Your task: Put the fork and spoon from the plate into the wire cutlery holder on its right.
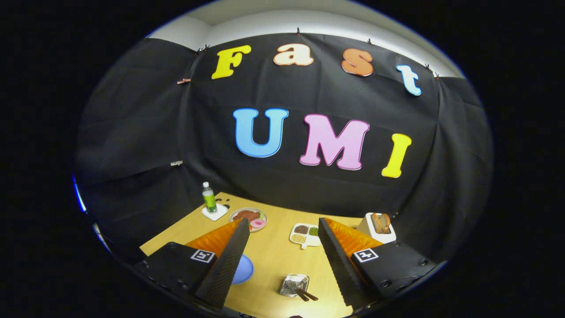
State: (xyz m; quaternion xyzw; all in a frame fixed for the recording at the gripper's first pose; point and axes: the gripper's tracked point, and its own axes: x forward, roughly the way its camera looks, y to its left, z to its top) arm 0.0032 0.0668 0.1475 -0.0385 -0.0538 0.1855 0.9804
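Note:
My gripper (283, 221) is open and held high above a wooden table (273, 254), with nothing between its fingers. Low between the fingers stands the wire cutlery holder (294, 285). Two brown handles (306, 295) stick out of it toward me. To its left lies a blue plate (243, 269), half hidden behind the left finger (227, 260). The part of the plate that shows is bare.
At the table's far side stand a green bottle (209, 198) on a white coaster, a plate of food (248, 218), a white divided dish of grains (305, 234) and a white toaster with bread (378, 226). Black cloth walls close in the booth.

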